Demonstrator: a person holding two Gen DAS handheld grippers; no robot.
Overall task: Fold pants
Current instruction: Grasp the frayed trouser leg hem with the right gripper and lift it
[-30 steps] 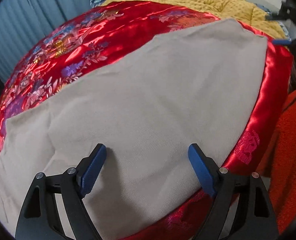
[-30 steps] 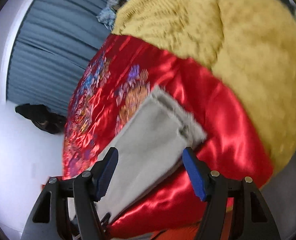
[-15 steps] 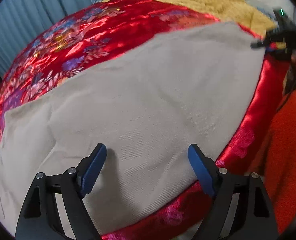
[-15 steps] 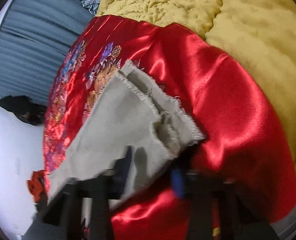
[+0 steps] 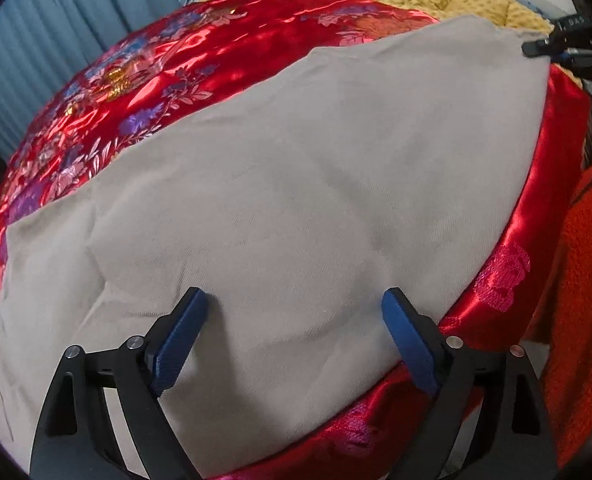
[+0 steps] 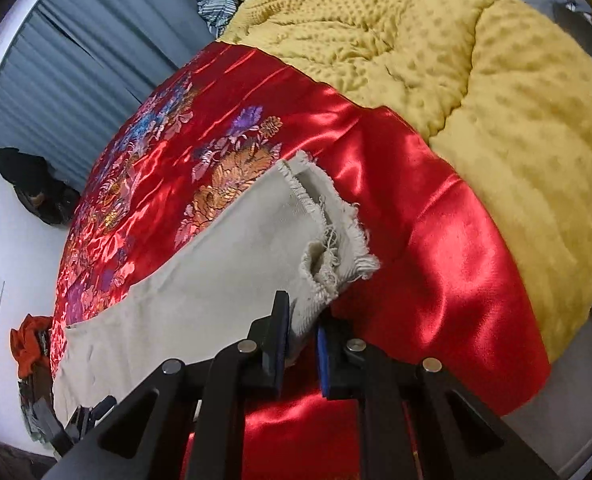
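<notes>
- The pants [image 5: 296, 200] are beige and lie flat on a shiny red bed cover [image 5: 184, 48] with flowers on it.
- They make 1 long strip. The strip runs from the wide end near the left gripper [image 5: 292, 320] to the frayed leg ends [image 6: 327, 240] by the right gripper [image 6: 301, 336].
- The left gripper hangs over the wide end. Its jaws are far apart and opening a bit more, with cloth under them but nothing pinched.
- The right gripper is closing on the near corner of the leg ends, and the blue pads already squeeze the cloth.
- So the right hand is the 1 at the leg ends, and the left hand is at the other end.
- I think the fold will carry the leg ends along the strip toward the left gripper.
- It looks like 2 layers in the pinch, but the frayed edge makes that hard to tell.
- A yellow blanket [image 6: 455, 80] lies past the red cover, clear of the pants.
</notes>
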